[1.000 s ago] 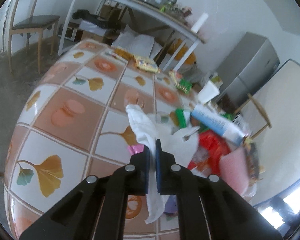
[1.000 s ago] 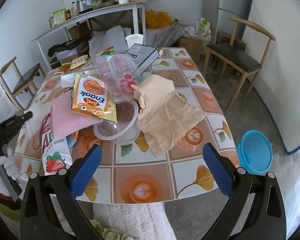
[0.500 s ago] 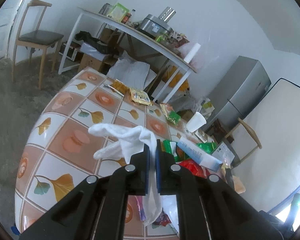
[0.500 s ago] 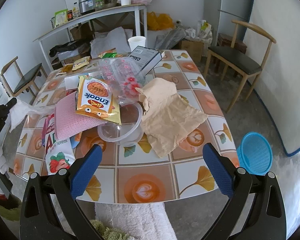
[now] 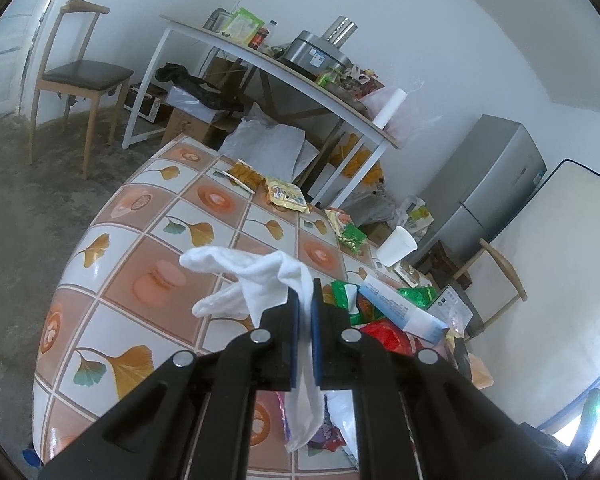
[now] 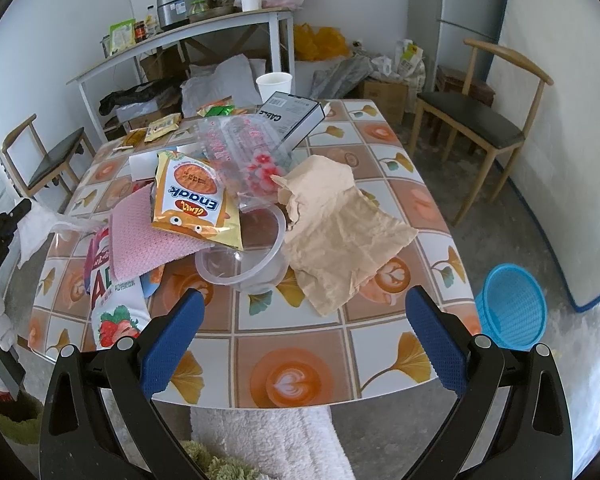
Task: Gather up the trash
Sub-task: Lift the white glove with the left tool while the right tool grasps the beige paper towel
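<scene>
While I watch both wrist feeds, these are my readings.

Left gripper (image 5: 305,292): my jaws are pressed together on a white tissue (image 5: 260,276), pinching it between the blue pads.
White tissue: it is off the table (image 5: 100,264), bunched ahead and to the left of my left fingertips, with a tail hanging down below them between the black finger arms.
Left gripper seen from the right: at the far left edge of my right feed I see the black tool with the white tissue (image 6: 36,228) at its tip, beside the table's left edge.
Right gripper (image 6: 304,344): my jaws are spread wide with nothing between the blue pads; I hold it over the near edge of the table (image 6: 292,376).
Ahead of the right gripper: a clear plastic bowl (image 6: 244,264) sits just beyond my fingertips, with a crumpled brown paper (image 6: 336,232) touching it on the right.
Ahead and left of the right gripper: a yellow snack packet (image 6: 194,200) lies on a pink cloth (image 6: 140,240), and its lower edge overhangs the bowl.
Further ahead: a clear printed bag (image 6: 244,152), a dark box (image 6: 292,116) and a white paper cup (image 6: 274,86) at the far edge.
Right of the right gripper: a blue basket (image 6: 512,312) stands on the floor, apart from the table.
Ahead and right of the left gripper: a white and blue carton (image 5: 400,312) lies among green and red wrappers.
</scene>
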